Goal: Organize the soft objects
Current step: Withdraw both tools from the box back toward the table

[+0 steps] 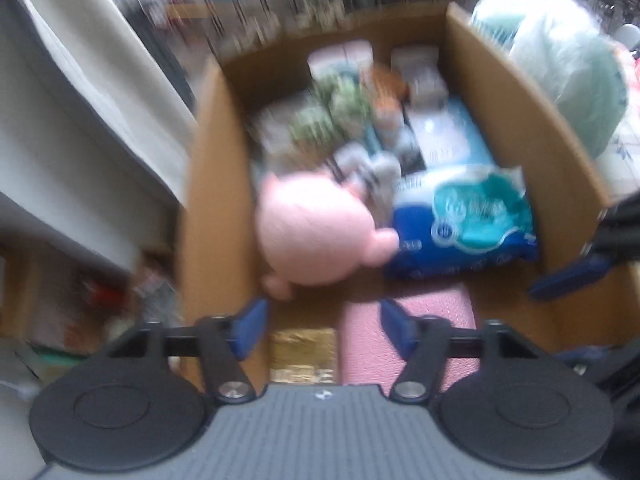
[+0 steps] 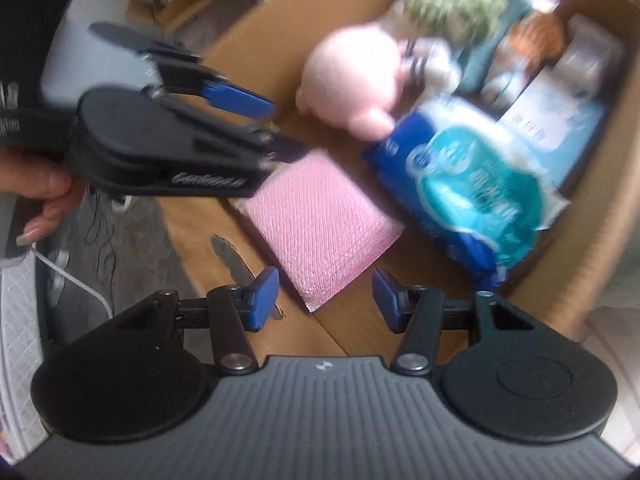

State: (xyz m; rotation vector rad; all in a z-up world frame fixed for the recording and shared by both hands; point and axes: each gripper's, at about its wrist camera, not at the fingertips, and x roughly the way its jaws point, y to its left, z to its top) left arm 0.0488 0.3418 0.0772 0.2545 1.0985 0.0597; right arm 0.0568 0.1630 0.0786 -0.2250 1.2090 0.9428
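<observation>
An open cardboard box [image 1: 212,184] holds a round pink plush [image 1: 316,232], a blue and teal soft pack [image 1: 460,224] and a pink textured pouch [image 1: 432,308]. My left gripper [image 1: 324,326] hangs above the box's near end, open, with nothing between its blue pads. My right gripper [image 2: 326,300] is open too and empty, over the pink pouch [image 2: 320,220]. The right wrist view also shows the plush [image 2: 352,80], the pack [image 2: 472,184] and the left gripper [image 2: 286,128], held by a hand [image 2: 40,184]. One of the right gripper's blue fingers [image 1: 568,280] shows at the box's right wall.
Deeper in the box lie a green plush [image 1: 336,112], a light blue carton [image 1: 452,132] and several blurred items. A gold packet [image 1: 302,354] lies beside the pouch. A pale green plastic bag [image 1: 568,72] stands outside the right wall, white furniture [image 1: 80,120] on the left.
</observation>
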